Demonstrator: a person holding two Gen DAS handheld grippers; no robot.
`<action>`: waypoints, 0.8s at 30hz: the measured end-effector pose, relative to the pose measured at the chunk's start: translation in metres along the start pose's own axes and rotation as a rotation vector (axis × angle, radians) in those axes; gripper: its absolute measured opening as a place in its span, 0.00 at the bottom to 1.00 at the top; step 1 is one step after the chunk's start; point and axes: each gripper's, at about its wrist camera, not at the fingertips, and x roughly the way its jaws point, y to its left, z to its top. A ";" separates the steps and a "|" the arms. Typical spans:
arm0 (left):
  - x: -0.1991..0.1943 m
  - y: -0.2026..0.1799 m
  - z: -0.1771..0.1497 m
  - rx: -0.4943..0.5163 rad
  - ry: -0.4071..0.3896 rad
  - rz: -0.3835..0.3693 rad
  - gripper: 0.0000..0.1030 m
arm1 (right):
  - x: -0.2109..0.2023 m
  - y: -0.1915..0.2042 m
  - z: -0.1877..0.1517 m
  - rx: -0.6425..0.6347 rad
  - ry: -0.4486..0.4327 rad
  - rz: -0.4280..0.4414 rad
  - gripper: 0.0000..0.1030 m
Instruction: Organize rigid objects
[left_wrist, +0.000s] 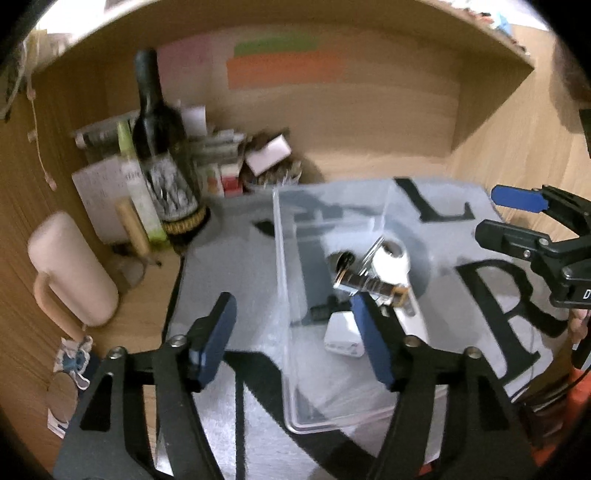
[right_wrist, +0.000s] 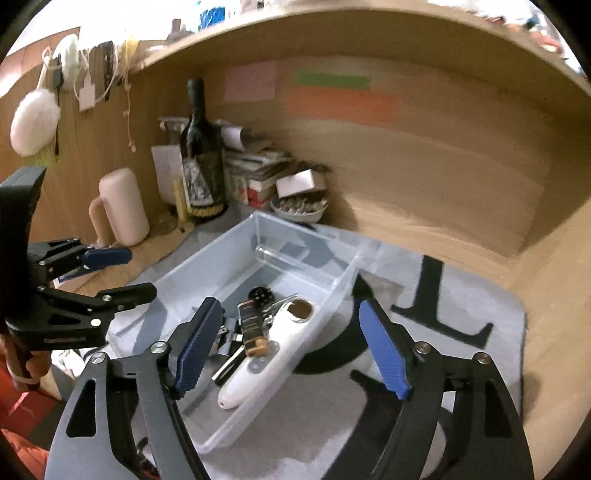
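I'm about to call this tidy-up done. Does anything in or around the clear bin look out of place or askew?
Only one thing: the white remote leans on the clear bin's wall rather than lying flat, with the lighter and other small items piled loosely beside it. Nothing is spilled or looks damaged.

The clear rectangular plastic bin (right_wrist: 236, 258) has glossy, see-through walls. Inside it, the long white plastic remote-shaped device (right_wrist: 269, 354) looks smooth with a soft sheen, and the small chrome metal piece (left_wrist: 354, 282) shines like a mirror (its exact kind is hard to tell). The grey mat with black letters (right_wrist: 461, 306) under the bin looks like matt, slightly fuzzy cloth. The light brown desk surface (right_wrist: 546, 295) shows wood grain with a dull finish. The dark glass wine bottle (right_wrist: 201, 147) is glossy, with a paper label. The pale pink cylindrical mug (left_wrist: 70, 269) looks matt and smooth.
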 end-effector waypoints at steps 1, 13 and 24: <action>-0.005 -0.003 0.001 0.004 -0.021 0.003 0.75 | -0.007 -0.001 0.000 0.005 -0.015 -0.006 0.76; -0.065 -0.030 0.010 -0.050 -0.263 -0.054 0.98 | -0.080 -0.005 -0.015 0.059 -0.207 -0.138 1.00; -0.095 -0.049 0.003 -0.064 -0.388 -0.095 1.00 | -0.114 -0.001 -0.030 0.103 -0.311 -0.178 1.00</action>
